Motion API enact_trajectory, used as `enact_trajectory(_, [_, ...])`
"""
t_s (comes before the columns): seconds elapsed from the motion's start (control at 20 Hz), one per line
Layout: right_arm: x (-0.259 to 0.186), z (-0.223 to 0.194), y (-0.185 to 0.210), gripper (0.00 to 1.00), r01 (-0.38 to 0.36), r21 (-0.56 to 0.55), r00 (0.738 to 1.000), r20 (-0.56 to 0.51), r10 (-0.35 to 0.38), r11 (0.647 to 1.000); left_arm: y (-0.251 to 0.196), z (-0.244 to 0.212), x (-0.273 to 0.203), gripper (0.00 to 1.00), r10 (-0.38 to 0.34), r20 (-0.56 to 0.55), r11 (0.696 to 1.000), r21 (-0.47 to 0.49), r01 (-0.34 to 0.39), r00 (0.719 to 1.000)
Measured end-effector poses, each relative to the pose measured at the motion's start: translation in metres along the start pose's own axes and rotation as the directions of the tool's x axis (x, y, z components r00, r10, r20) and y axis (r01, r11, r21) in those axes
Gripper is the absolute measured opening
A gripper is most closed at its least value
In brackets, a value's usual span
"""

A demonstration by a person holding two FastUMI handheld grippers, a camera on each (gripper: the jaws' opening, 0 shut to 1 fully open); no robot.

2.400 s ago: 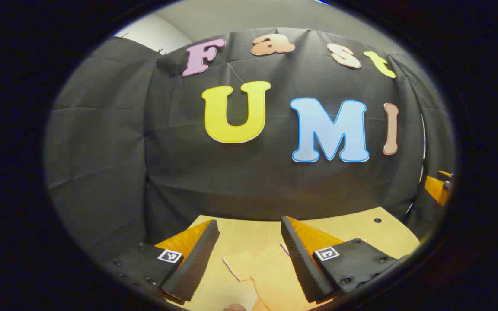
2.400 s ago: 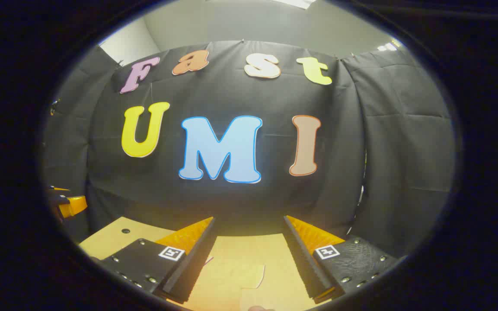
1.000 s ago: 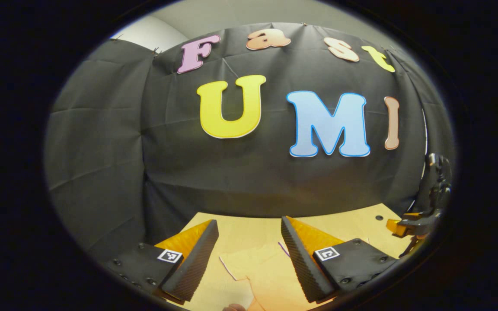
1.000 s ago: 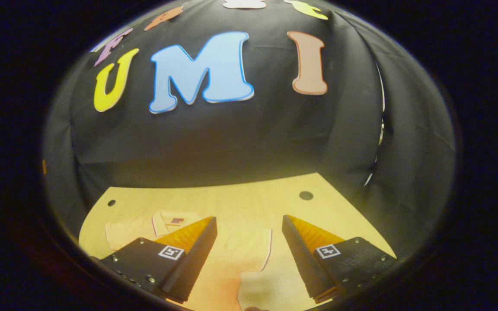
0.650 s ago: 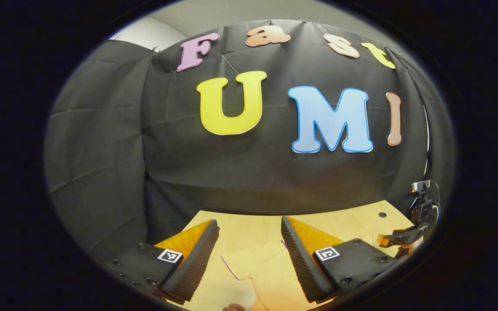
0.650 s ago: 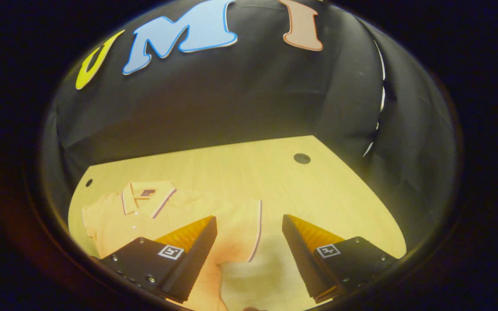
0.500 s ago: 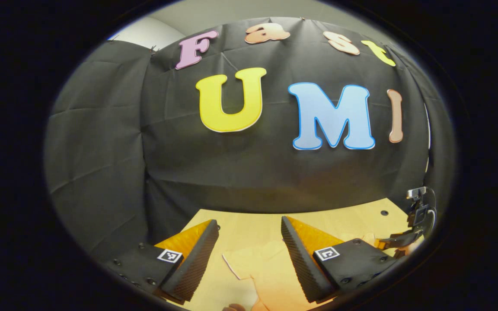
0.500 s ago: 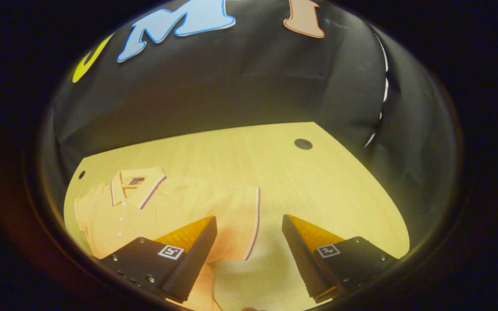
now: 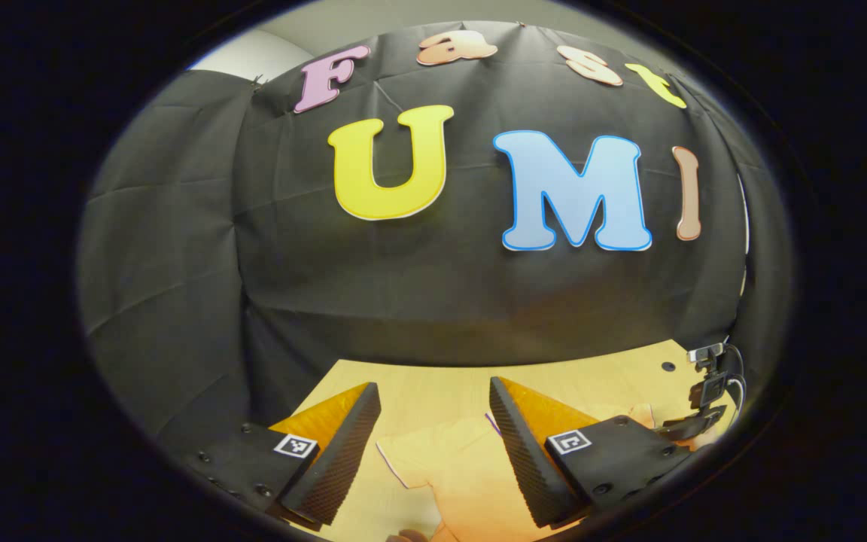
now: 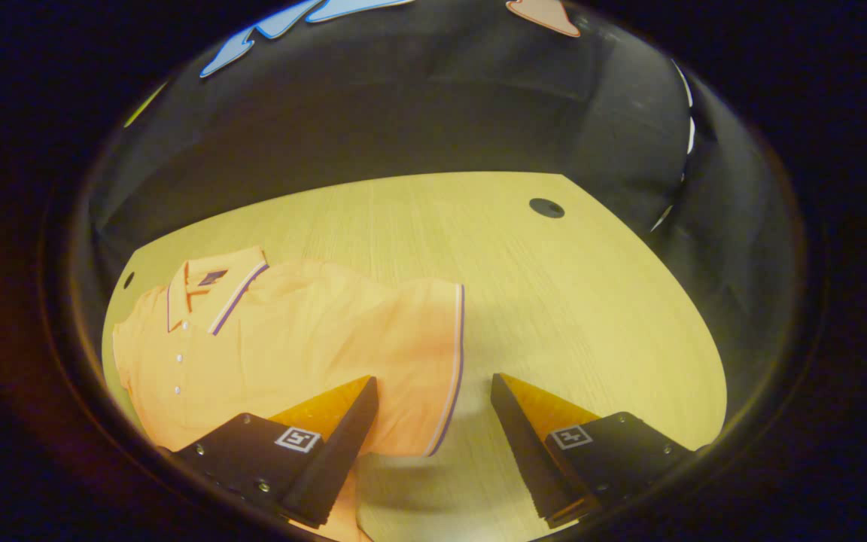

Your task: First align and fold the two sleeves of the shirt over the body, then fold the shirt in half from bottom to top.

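The orange shirt (image 10: 290, 339) lies flat on the table (image 10: 554, 301), collar at 10 o'clock in the right gripper view. The right gripper (image 10: 433, 391) hangs above its sleeve (image 10: 426, 361), jaws apart. The left gripper (image 9: 433, 395) is also spread wide, holding nothing.

Left gripper view: I look nearly level from low over the surface (image 9: 418, 384), facing the booth's back wall, with my left claw (image 9: 433, 452) at the bottom.
Right gripper view: I'm tipped steeply down at the surface (image 10: 554, 301) from above, close in, past my right claw (image 10: 433, 444).
Shared: both take in the orange shirt (image 10: 290, 339) (image 9: 463, 467); the left view catches the right claw (image 9: 693, 421) at its right edge.
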State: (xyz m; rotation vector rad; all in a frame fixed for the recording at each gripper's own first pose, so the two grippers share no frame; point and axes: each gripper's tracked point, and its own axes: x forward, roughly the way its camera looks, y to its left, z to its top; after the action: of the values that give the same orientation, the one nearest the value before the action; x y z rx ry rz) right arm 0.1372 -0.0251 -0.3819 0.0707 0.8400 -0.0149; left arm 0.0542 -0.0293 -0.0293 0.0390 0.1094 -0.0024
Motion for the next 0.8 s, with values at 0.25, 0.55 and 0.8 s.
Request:
enact_trajectory(0.25, [0.003, 0.000, 0.005, 0.82, -0.023, 0.018, 1.000, -0.015, 0.023, 1.000, -0.005, -0.001, 0.005, 0.95, -0.011, 0.001, 1.000, 0.011, 0.011, 1.000])
enact_trajectory(0.55, [0.001, 0.005, 0.009, 0.29, -0.052, 0.036, 0.997, -0.051, 0.054, 0.998, -0.005, -0.006, 0.009, 0.95, -0.018, -0.014, 1.000, -0.002, 0.018, 1.000])
enact_trajectory(0.8, [0.006, 0.007, 0.012, 0.00, -0.058, 0.056, 0.997, -0.056, 0.061, 0.997, -0.002, -0.008, 0.012, 0.94, -0.015, -0.020, 1.000, -0.010, 0.015, 1.000])
